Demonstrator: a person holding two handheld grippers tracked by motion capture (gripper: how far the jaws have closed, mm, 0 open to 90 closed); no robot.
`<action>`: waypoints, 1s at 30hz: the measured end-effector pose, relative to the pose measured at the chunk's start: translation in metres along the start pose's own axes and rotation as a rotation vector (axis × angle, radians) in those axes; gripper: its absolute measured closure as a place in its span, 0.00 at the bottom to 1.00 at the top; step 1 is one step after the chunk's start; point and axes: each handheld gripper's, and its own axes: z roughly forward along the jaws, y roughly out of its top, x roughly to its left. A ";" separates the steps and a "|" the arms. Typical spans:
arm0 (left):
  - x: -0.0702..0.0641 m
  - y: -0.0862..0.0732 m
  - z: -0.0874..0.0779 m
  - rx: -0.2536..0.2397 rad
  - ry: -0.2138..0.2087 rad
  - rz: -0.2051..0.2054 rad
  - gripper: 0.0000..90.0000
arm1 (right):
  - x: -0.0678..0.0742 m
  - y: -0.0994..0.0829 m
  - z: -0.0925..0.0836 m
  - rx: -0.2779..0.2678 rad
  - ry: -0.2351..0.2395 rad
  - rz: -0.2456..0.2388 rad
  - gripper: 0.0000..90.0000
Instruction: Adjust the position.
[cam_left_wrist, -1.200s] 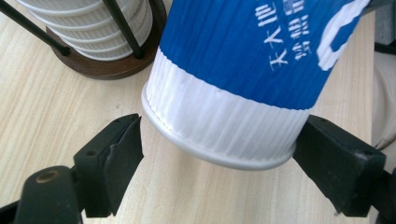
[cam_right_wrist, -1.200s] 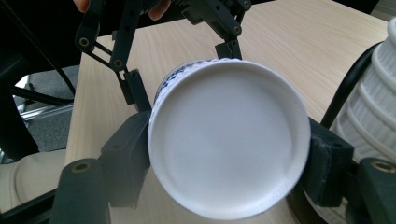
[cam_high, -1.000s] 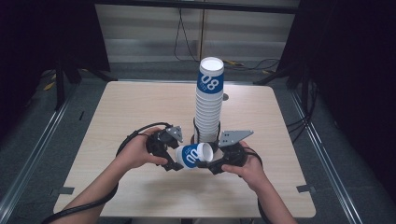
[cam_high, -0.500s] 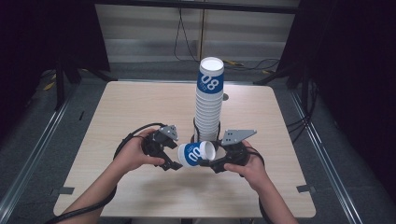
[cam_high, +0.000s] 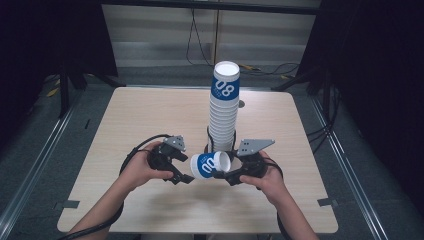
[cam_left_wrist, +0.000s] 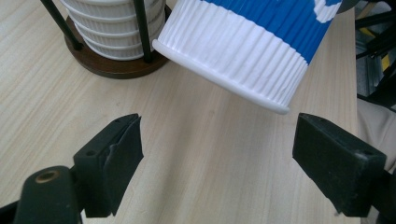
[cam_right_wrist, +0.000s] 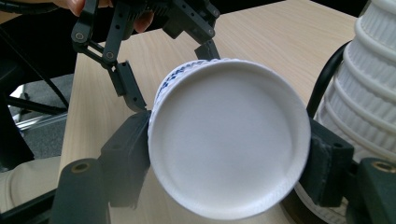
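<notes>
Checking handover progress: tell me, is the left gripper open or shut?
Open: the left gripper has its jaws spread apart, the cup beyond them untouched.

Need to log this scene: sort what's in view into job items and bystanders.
In the job:
- blue-and-white ribbed paper cup, clamped sideways in the right gripper
- left gripper, open beside it
- tall stack of white ribbed cups
- round dark wooden holder

Lying about:
- black floor cables
</notes>
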 end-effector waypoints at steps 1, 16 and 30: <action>0.000 -0.001 0.001 -0.008 0.002 -0.003 0.18 | 0.000 0.000 0.000 -0.002 -0.003 0.001 0.31; -0.002 0.001 0.005 -0.059 -0.008 -0.002 0.17 | 0.002 0.000 0.003 -0.014 0.013 0.007 0.31; -0.003 -0.001 0.010 -0.105 -0.029 -0.023 0.17 | 0.002 0.000 0.003 -0.026 0.018 0.013 0.31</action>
